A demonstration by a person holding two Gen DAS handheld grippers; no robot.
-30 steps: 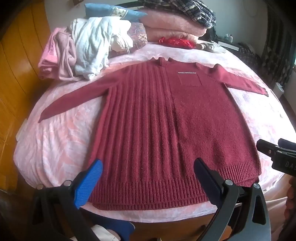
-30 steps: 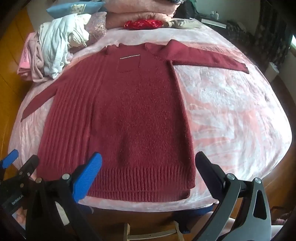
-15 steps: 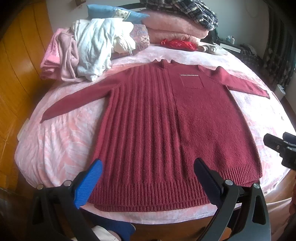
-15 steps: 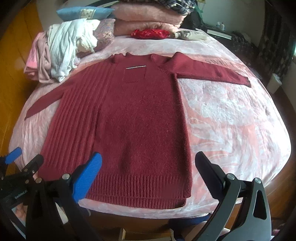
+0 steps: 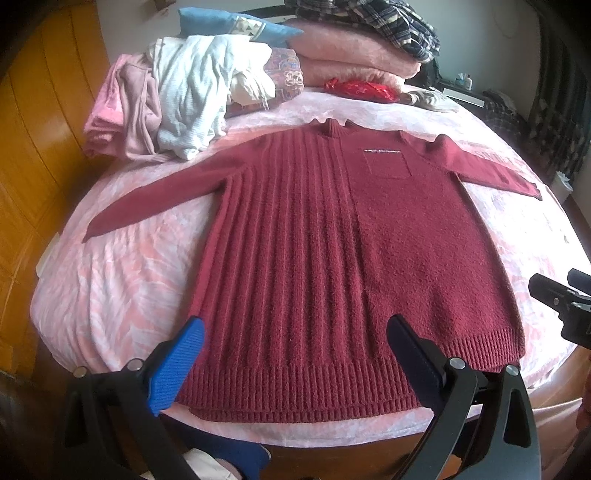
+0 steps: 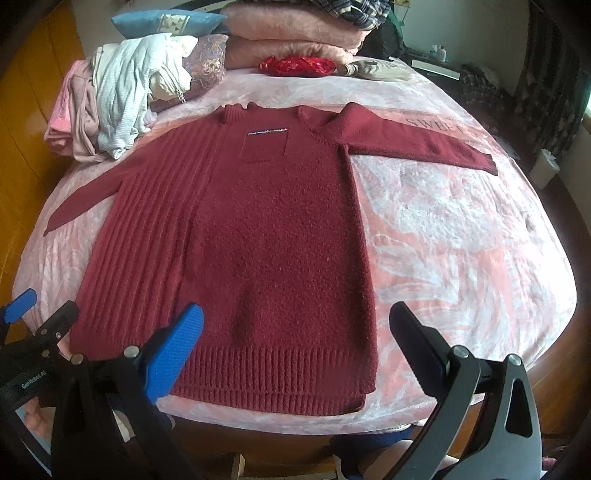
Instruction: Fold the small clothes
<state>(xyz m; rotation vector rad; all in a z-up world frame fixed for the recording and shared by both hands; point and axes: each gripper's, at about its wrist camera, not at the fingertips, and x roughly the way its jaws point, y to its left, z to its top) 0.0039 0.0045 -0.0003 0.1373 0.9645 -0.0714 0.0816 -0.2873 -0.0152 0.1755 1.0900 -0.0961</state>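
Observation:
A dark red knit sweater (image 5: 347, 266) lies flat, front up, on the pink bedspread (image 5: 122, 273), both sleeves spread out, hem towards me; it also shows in the right wrist view (image 6: 266, 236). My left gripper (image 5: 295, 354) is open and empty, held above the hem's left half. My right gripper (image 6: 295, 343) is open and empty above the hem's right half. Each gripper's tip shows at the edge of the other's view.
A heap of white and pink clothes (image 5: 177, 96) lies at the bed's far left. Folded pink blankets (image 5: 354, 55), a blue pillow (image 5: 236, 26) and a red pouch (image 5: 362, 88) line the far edge. A wooden wall (image 5: 29, 147) runs along the left.
Both grippers have drawn back and down a little from the bed, so the sweater sits lower in view. Both stay open and empty.

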